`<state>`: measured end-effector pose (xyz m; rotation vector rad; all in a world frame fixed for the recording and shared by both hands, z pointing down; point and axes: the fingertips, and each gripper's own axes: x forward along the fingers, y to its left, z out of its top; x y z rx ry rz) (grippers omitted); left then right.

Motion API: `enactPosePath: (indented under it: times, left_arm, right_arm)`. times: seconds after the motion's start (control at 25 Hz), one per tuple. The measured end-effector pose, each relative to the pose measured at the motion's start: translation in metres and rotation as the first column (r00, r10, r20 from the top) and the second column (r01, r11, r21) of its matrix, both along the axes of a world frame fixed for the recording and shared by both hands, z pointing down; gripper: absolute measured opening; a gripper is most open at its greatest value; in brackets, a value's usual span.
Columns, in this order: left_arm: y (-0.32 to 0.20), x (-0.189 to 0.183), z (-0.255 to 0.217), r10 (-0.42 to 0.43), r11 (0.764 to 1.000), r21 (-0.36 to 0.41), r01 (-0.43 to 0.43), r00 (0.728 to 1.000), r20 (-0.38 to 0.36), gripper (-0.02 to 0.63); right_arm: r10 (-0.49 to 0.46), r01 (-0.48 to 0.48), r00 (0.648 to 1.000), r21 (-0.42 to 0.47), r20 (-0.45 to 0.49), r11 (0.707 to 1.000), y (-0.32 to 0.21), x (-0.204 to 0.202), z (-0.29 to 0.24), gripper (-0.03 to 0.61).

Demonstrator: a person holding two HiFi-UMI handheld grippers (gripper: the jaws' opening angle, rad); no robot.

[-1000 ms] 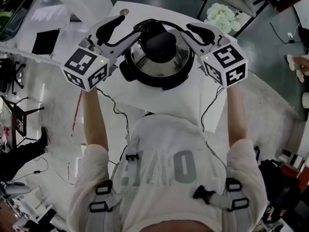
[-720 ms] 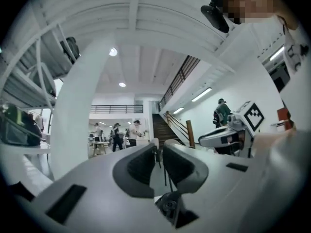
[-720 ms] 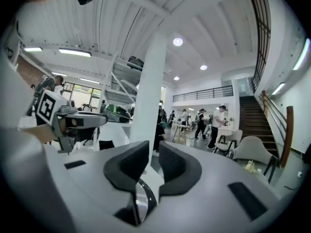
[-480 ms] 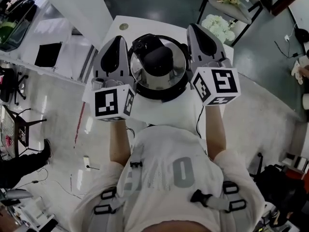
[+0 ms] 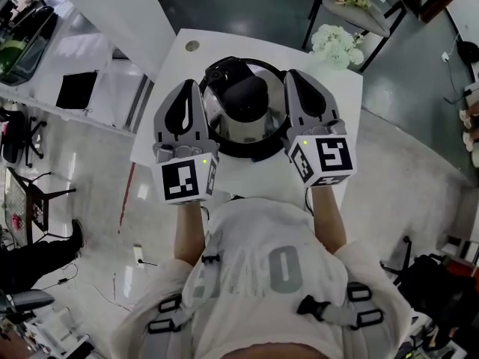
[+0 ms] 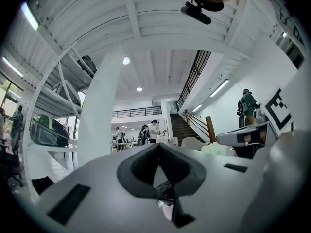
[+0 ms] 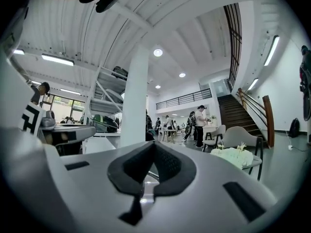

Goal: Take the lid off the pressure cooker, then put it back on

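The pressure cooker [image 5: 243, 129] stands on the white table [image 5: 251, 169], its steel lid on with a black knob [image 5: 244, 92] at the centre. My left gripper [image 5: 188, 87] lies along the cooker's left side and my right gripper [image 5: 294, 75] along its right side, both pointing away from me. Both are shut, and neither holds the lid or anything else. In the left gripper view the dark pads [image 6: 146, 166] meet at the tip [image 6: 159, 147]. The right gripper view shows the same, its tip [image 7: 154, 144] aimed across the room.
A bunch of white flowers [image 5: 335, 37] sits beyond the table's far right corner. A small round disc [image 5: 194, 45] lies on the table's far left corner. A desk with a black pad [image 5: 75, 88] stands to the left. Cables hang off the table's near edge.
Both grippers were open and angled in around the lid. They have shut, swung to point straight ahead and drawn back along the cooker's sides. The lid stays on.
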<state>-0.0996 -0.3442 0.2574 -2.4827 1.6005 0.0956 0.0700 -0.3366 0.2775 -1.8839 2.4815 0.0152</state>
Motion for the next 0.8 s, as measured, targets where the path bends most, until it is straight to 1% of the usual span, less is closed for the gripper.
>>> enactPosePath:
  times: [0.24, 0.8]
  left_arm:
    - [-0.0010, -0.0008, -0.0049, -0.003, 1.000, 0.011, 0.003, 1.000, 0.002, 0.018]
    - [-0.0033, -0.0048, -0.0050, -0.010, 1.000, 0.007, 0.010, 1.000, 0.009, 0.018]
  right_arm:
    - [-0.003, 0.003, 1.000, 0.019, -0.012, 1.000, -0.0006, -0.0007, -0.0070, 0.009]
    - [-0.001, 0.001, 1.000, 0.018, -0.012, 1.000, -0.0008, 0.0031, -0.0071, 0.009]
